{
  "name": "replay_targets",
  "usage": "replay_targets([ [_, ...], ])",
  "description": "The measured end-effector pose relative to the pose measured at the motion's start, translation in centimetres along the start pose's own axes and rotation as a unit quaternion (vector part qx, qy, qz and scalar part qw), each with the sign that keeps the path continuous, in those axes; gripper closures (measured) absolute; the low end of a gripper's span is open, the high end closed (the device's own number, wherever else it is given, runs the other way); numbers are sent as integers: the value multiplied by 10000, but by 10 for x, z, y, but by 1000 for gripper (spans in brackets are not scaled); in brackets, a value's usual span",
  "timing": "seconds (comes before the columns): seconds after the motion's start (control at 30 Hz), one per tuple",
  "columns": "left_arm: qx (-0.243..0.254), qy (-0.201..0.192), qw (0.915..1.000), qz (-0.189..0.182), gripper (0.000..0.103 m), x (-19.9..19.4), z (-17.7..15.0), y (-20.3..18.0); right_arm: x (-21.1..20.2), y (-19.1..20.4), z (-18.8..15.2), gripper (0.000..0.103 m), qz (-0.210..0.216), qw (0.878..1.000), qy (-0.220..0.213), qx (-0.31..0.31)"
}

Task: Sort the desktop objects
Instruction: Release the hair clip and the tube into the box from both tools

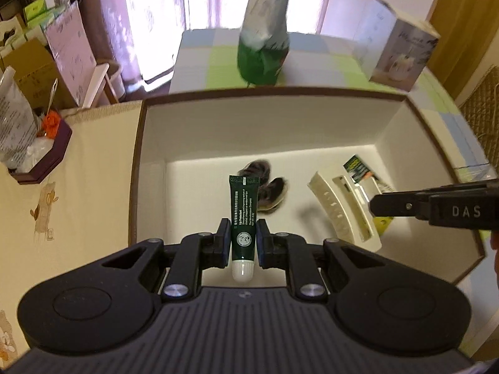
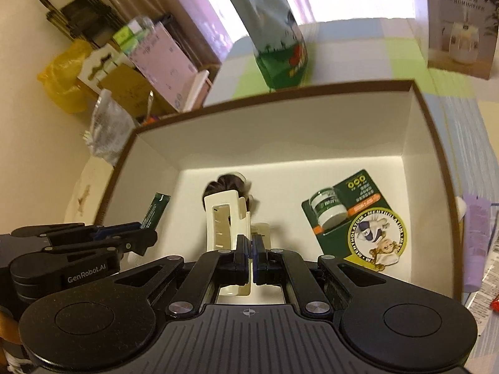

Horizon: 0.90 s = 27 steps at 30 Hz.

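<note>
1. We see our left tool (image 1: 241,239) clamped on a green tube (image 1: 243,218), cap toward the camera, held over the box (image 1: 137,168).
2. Our right tool (image 2: 251,257) is shut on a cream hair clip (image 2: 226,221), also over the box.
3. On the box floor lie a dark furry clip (image 1: 265,187) and a carded balm jar (image 2: 349,218).

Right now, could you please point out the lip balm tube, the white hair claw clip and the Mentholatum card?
lip balm tube (image 1: 244,215), left wrist view, green body.
white hair claw clip (image 2: 223,215), right wrist view, upper arm.
Mentholatum card (image 2: 365,199), right wrist view, green backing.
</note>
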<state>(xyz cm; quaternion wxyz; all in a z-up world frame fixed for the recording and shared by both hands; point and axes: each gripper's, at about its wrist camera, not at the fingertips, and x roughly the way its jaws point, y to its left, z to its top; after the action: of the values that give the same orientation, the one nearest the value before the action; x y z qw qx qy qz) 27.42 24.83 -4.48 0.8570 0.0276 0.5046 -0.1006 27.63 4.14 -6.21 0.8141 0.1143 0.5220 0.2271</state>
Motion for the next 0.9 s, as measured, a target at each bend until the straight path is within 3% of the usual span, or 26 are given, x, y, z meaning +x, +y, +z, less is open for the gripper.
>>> replay_targets([
  [0.33,19,557,9983,-178,90,37,5,7,33,-7,6,99,-458,9978,405,273],
  [0.77,140,1015,9945,-228,90,69,9,0,51,-6,9,98,-831,9948,585,42],
  [0.83,147,1051,9942,-199,81,71,9,-1,53,-3,8,98,-883,9941,623,-78],
  [0.87,147,1041,9943,-182,69,70,10,-1,54,-2,8,98,-909,9937,643,-138],
  [0.9,147,1030,9944,-164,67,69,10,-1,55,-1,8,98,-935,9932,662,-197],
])
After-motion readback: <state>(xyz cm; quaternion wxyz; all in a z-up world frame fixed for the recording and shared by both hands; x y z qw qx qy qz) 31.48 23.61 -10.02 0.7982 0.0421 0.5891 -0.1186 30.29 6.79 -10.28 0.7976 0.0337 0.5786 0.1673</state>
